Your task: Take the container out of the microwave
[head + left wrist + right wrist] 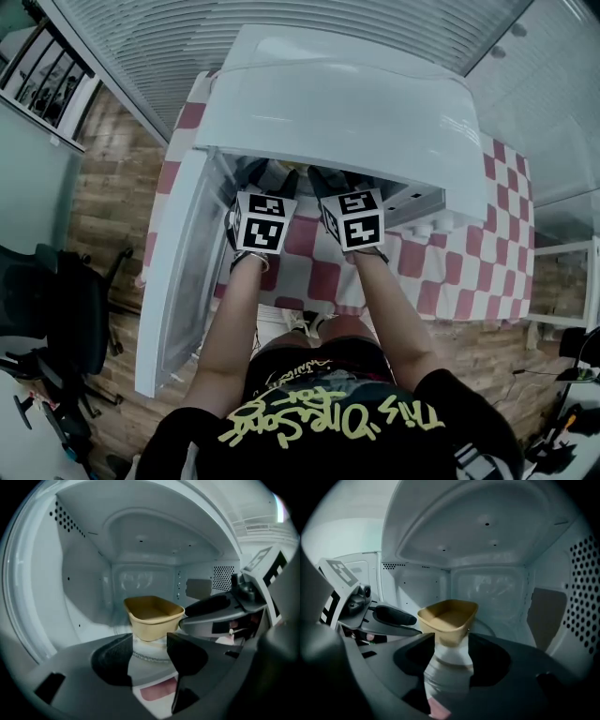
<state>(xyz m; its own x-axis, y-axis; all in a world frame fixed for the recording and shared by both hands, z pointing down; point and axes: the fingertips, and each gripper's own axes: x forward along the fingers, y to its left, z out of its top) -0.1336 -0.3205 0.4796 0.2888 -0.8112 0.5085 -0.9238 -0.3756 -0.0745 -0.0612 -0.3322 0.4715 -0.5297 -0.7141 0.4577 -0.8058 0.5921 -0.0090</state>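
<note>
A tan, open-topped container point(152, 616) sits on the glass turntable inside the white microwave point(347, 112). In the left gripper view my left gripper point(149, 645) is open, its dark jaws just short of the container's near wall. My right gripper point(451, 644) is open too, with the container point(447, 618) right ahead of its jaw gap. Each gripper shows in the other's view, the right one point(211, 606) beside the container's right side and the left one point(391, 616) by its left side. In the head view only the marker cubes point(260, 223) point(352, 220) show at the oven's mouth; the container is hidden.
The microwave door point(178, 281) hangs open to the left. The oven stands on a red-and-white checked tablecloth point(450, 272). Perforated vent walls point(581, 588) close in the cavity on the right. A black office chair point(66, 319) stands on the wooden floor at the left.
</note>
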